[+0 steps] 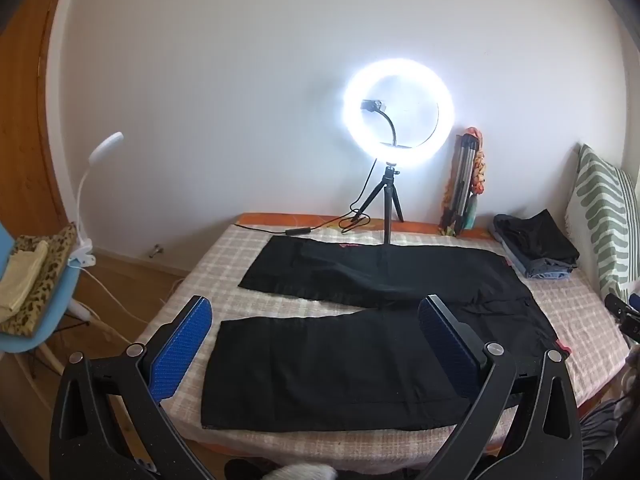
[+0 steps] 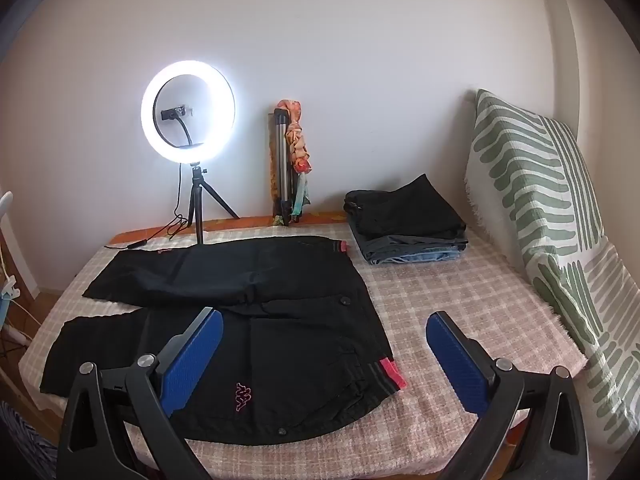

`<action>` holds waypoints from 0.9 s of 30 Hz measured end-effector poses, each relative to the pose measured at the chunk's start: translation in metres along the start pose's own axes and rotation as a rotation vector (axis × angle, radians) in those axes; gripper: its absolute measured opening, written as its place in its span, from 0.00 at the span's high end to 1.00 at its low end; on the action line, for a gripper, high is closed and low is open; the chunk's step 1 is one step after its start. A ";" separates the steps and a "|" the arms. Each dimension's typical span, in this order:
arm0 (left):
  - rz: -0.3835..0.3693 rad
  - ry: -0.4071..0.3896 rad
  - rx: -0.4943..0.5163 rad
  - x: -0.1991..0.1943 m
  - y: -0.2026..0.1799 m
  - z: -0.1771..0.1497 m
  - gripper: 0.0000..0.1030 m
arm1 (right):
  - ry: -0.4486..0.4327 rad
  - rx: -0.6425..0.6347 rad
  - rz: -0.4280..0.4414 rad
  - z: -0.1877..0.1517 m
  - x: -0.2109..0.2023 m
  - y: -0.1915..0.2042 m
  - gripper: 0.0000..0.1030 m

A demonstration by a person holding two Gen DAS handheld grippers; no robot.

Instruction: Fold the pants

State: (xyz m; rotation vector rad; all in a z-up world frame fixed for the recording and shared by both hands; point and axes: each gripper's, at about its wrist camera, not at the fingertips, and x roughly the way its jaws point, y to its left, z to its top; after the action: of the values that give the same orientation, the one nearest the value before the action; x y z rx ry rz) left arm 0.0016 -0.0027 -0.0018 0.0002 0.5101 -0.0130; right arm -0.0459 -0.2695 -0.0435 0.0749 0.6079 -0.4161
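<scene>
- While both grippers hang above the near edge of the bed (image 2: 460, 280), the black pants (image 1: 360, 320) lie spread flat on its checked cover, untouched by either tool.
- From the left wrist view, the left gripper (image 1: 316, 312) has its jaws spread wide with nothing between the blue pads (image 1: 180, 348); the near pant leg lies below the gap.
- From the right wrist view, the right gripper (image 2: 324, 328) is likewise released, its blue pads well apart; the waist end of the pants shows beneath the left pad, and bare cover shows under the right one.
- The two legs point to the left and are splayed apart, with a strip of checked cover showing between their hems; the far leg runs along the back of the bed.
- A pink logo (image 2: 243, 396) and a pink-red waistband tab (image 2: 392, 372) mark the near waist corner.
- A lit ring light (image 1: 398, 114) on a small tripod stands at the far edge of the bed, just behind the far leg.
- A stack of folded clothes (image 2: 408, 224) sits at the far right corner, apart from the pants.
- A green-striped pillow (image 2: 540, 208) leans at the right side.
- A folded tripod (image 2: 282, 164) draped with an orange cloth leans on the wall.
- A blue chair (image 1: 40, 320) holding folded fabrics stands left of the bed, with a white clip lamp (image 1: 96, 168) attached.
</scene>
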 end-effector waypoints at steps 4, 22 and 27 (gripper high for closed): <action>0.017 -0.001 -0.014 0.003 -0.001 -0.002 0.00 | 0.005 0.003 0.000 0.000 0.000 0.000 0.00; 0.026 -0.003 -0.037 0.002 0.001 -0.005 0.00 | 0.020 0.020 0.016 -0.001 0.003 -0.003 0.00; 0.025 -0.005 -0.030 0.003 0.002 -0.002 0.00 | 0.020 0.018 0.011 0.000 0.004 -0.004 0.00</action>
State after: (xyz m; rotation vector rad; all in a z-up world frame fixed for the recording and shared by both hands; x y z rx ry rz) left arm 0.0029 -0.0010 -0.0049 -0.0225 0.5055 0.0190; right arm -0.0449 -0.2743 -0.0458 0.0996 0.6235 -0.4108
